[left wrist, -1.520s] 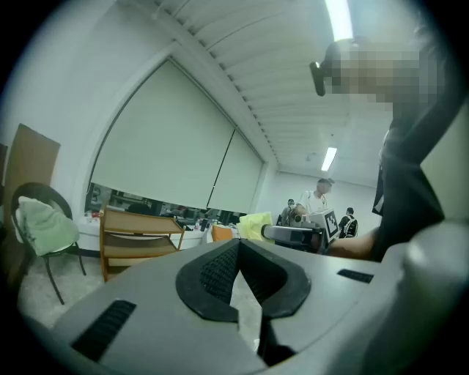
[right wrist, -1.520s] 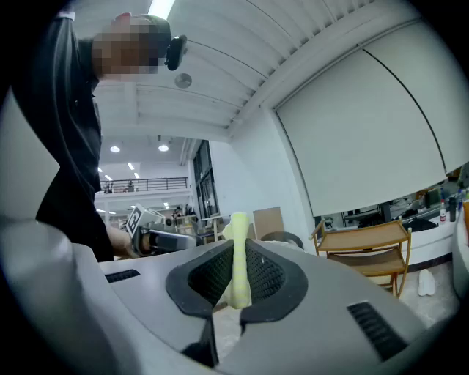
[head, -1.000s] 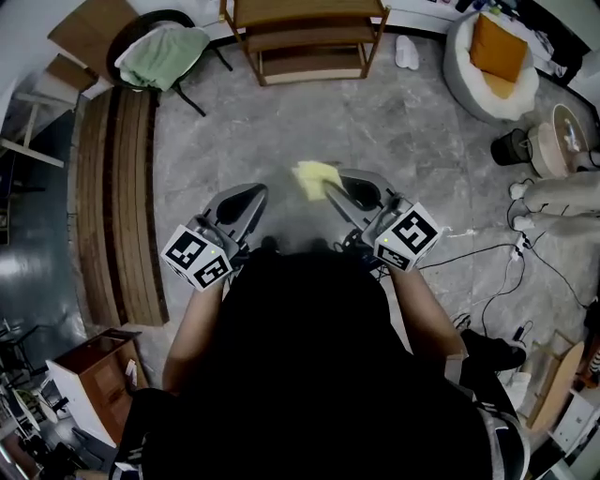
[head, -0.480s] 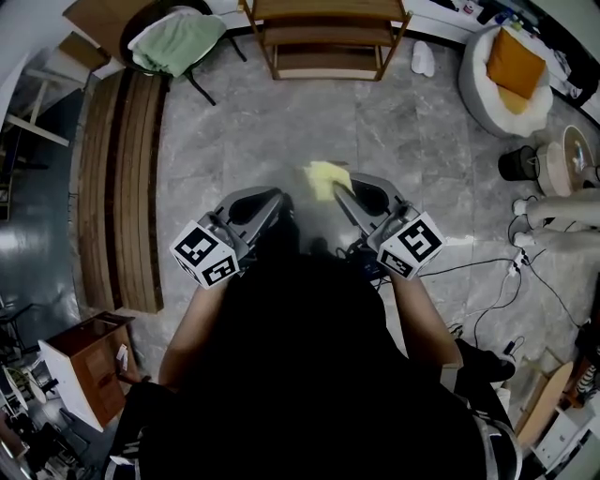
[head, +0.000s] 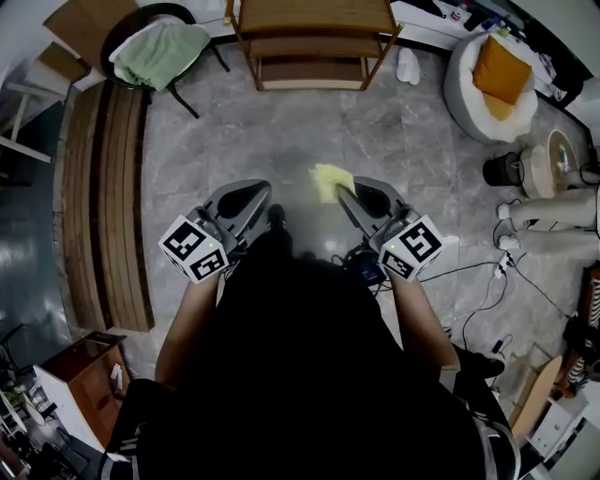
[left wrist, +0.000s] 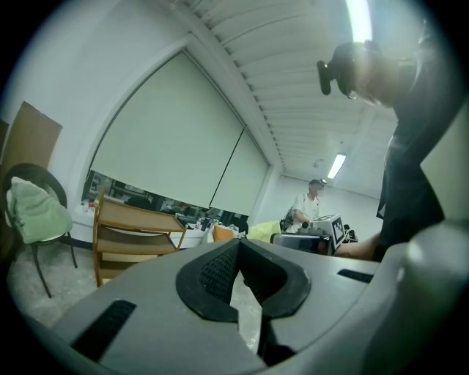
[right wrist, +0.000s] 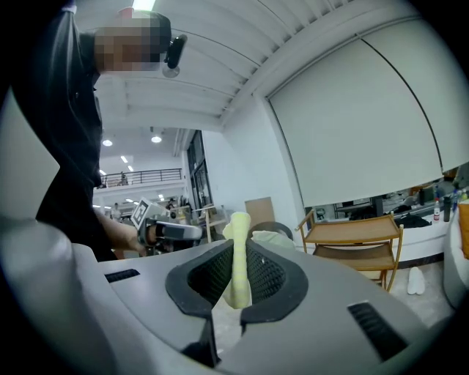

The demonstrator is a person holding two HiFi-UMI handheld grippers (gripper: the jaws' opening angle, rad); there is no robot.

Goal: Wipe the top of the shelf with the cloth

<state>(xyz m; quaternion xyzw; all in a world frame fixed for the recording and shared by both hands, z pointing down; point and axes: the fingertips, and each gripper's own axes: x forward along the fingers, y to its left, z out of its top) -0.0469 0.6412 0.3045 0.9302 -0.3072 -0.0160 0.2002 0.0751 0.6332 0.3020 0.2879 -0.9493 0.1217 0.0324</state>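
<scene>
My two grippers: right gripper [head: 339,191] clamps the one yellow cloth [head: 329,177] above the floor, well apart from the single three-tier wooden shelf [head: 314,17]; left gripper [head: 259,193] closed, empty.

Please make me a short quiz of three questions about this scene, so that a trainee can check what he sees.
1. Multiple choice: which gripper holds the yellow cloth? A. left B. right C. neither
2. True or false: the cloth is already touching the top of the wooden shelf.
3. Fill the gap: the green fabric lies on a ____ to the left of the shelf.

Key:
1. B: the right gripper is shut on it.
2. False: the shelf stands far off across the floor.
3. chair
</scene>
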